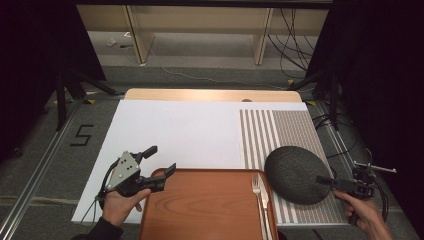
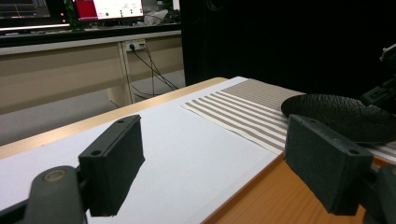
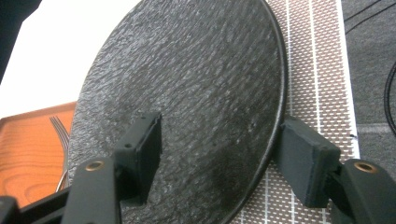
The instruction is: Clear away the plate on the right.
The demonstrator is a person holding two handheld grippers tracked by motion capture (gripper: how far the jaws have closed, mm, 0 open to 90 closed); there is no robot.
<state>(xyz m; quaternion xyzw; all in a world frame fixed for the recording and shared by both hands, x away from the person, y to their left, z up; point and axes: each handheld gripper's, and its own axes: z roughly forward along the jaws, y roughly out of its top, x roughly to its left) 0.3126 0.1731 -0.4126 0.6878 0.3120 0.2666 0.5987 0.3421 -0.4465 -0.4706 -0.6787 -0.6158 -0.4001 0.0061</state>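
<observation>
White board covers the table [image 1: 175, 130], with a striped mat [image 1: 290, 130] at right and a wooden tray [image 1: 200, 205] at bottom centre. At lower right of the high view, the dark round plate [image 1: 295, 174] sits tilted between the right gripper [image 1: 327, 181] jaws, one over its face, one under its rim, seemingly gripping its right edge; being round, it has no long axis. A fork [image 1: 261, 200] lies along the tray's right edge, tines toward the top. The left gripper [image 1: 162, 162] hovers wide open over the tray's left corner, holding nothing.
</observation>
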